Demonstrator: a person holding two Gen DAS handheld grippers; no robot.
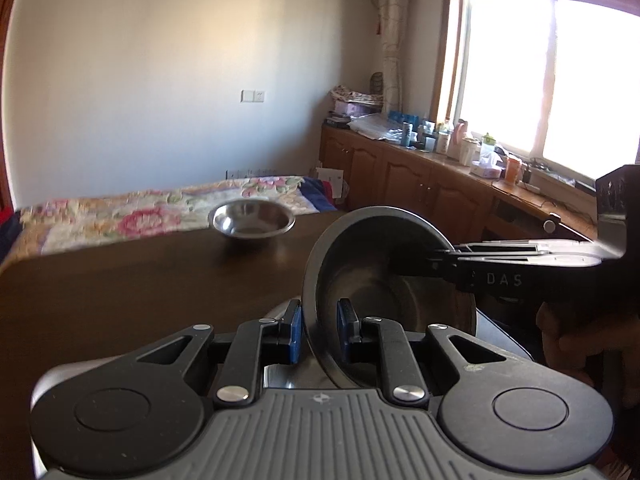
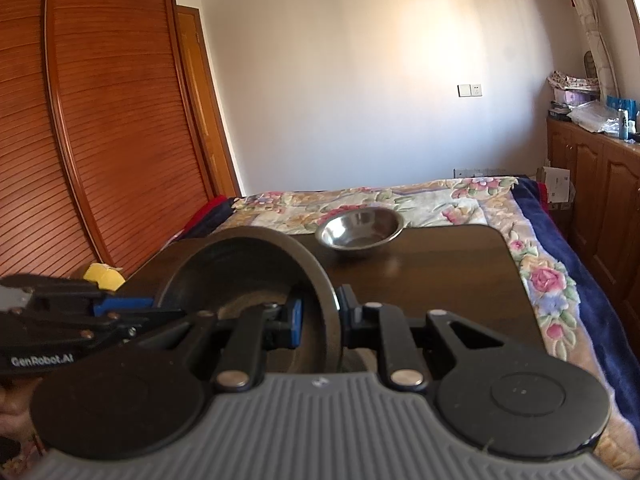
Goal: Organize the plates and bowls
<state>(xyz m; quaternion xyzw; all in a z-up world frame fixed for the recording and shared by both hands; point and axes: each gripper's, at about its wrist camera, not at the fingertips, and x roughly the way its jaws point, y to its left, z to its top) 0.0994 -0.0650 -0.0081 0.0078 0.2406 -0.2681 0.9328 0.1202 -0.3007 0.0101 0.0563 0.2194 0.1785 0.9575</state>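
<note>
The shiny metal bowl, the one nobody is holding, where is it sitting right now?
The shiny metal bowl sits upright near the far edge of the dark wooden table, just before the flowery bedspread, beyond the dark bowl both grippers hold.

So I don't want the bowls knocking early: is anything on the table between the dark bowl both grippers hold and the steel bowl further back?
Nothing visible. The dark bowl, gripped at its rim by the left gripper and right gripper, faces only bare table before the steel bowl.
</note>
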